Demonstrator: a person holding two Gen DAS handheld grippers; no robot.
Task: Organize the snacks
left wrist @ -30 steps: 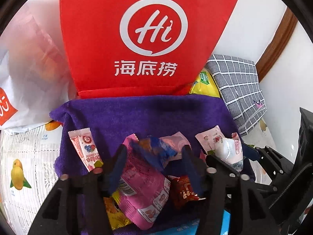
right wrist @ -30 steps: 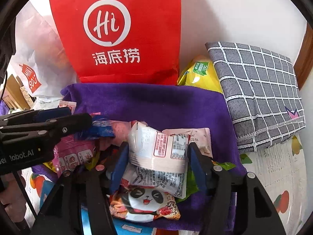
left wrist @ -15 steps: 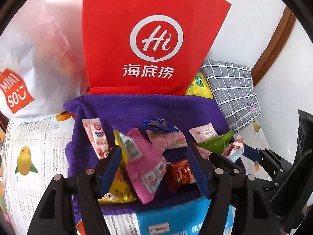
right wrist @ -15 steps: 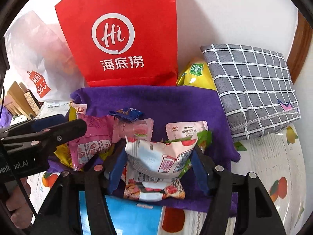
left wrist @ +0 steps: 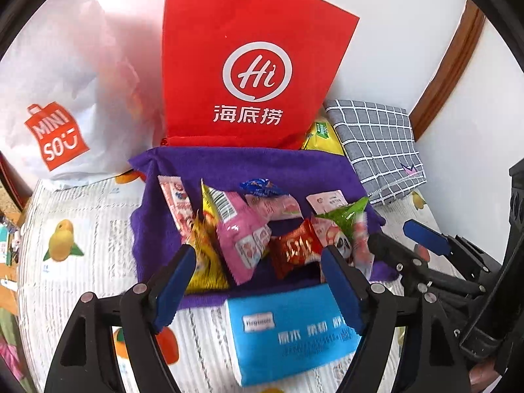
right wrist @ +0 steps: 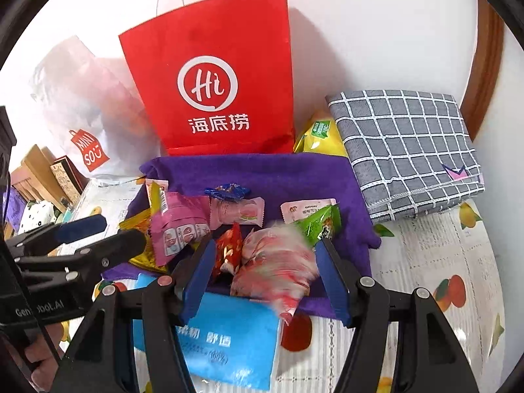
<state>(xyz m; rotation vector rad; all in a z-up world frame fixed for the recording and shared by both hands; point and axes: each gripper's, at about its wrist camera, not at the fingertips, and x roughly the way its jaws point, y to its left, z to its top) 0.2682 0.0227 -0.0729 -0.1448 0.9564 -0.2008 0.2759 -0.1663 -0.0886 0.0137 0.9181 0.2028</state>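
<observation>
A fruit-print tablecloth covers the table, with a purple towel before a red paper bag. Bright snack packets lie scattered on the towel. The left gripper is opening, holding nothing. The right gripper pinches a blurred pink-and-white snack pouch just above the towel's near edge.
</observation>
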